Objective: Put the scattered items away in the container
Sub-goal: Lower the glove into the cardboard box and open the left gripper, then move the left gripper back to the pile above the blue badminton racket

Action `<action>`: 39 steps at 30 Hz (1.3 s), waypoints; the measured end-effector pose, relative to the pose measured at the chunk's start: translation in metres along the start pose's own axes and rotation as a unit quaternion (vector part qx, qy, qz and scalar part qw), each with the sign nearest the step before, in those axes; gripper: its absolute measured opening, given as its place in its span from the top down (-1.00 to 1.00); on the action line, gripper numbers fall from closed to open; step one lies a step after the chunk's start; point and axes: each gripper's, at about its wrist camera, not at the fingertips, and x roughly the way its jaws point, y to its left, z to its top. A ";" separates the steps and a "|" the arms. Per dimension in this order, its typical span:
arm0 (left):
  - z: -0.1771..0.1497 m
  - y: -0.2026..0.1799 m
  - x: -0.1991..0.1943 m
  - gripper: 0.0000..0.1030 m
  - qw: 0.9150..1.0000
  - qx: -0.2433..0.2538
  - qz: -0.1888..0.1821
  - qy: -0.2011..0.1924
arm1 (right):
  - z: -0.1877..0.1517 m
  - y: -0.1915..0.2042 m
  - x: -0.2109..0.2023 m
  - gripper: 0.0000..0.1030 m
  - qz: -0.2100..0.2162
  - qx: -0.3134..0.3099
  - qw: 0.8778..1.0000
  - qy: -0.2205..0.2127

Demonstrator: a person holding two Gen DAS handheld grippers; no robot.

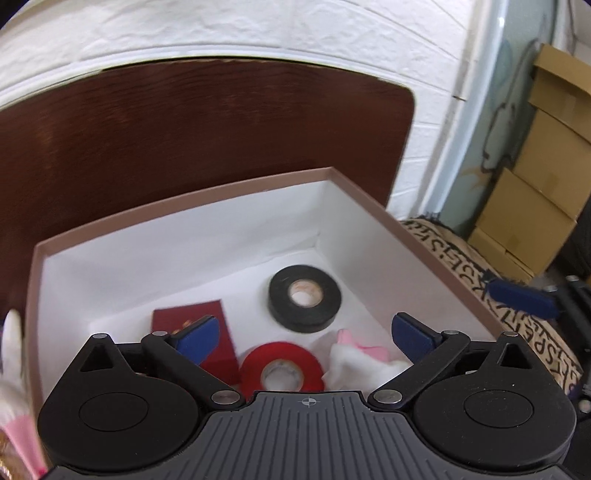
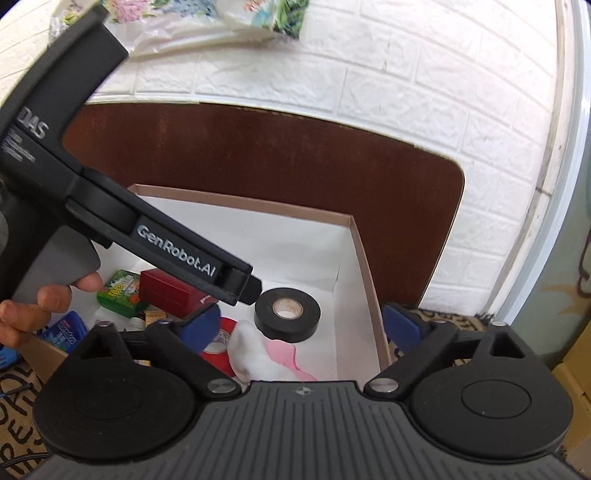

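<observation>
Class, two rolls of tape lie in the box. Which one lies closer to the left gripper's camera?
The red tape roll: it lies just ahead of the left gripper, beside the white-and-pink cloth. The black tape roll lies farther into the box.

Brown table against a white brick wall

The table (image 1: 184,140) has a rounded corner (dark wood grain); the wall (image 2: 424,92) rises behind it. Cardboard boxes (image 1: 546,177) are stacked off to the right, near a lettered rug (image 1: 461,266), and a floral bag (image 2: 207,18) hangs on the wall.

box (image 1: 424,254) open on top, black tape (image 1: 304,297) beside bare floor
</observation>
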 end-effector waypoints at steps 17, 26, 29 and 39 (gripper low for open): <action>-0.021 -0.022 -0.062 -1.00 0.997 0.052 0.039 -0.047 | 0.010 0.021 -0.043 -0.99 0.012 -0.010 1.000 -0.018; -0.039 -0.028 -0.098 -1.00 0.995 0.061 0.052 -0.059 | 0.012 0.037 -0.073 -0.99 0.026 -0.012 0.999 -0.038; -0.047 -0.025 -0.108 -1.00 0.994 0.060 0.062 -0.059 | 0.010 0.046 -0.081 -0.99 0.036 -0.014 0.998 -0.040; -0.093 -0.011 -0.148 -1.00 0.995 0.035 0.084 -0.048 | 0.001 0.091 -0.112 -0.99 0.075 -0.046 0.995 -0.046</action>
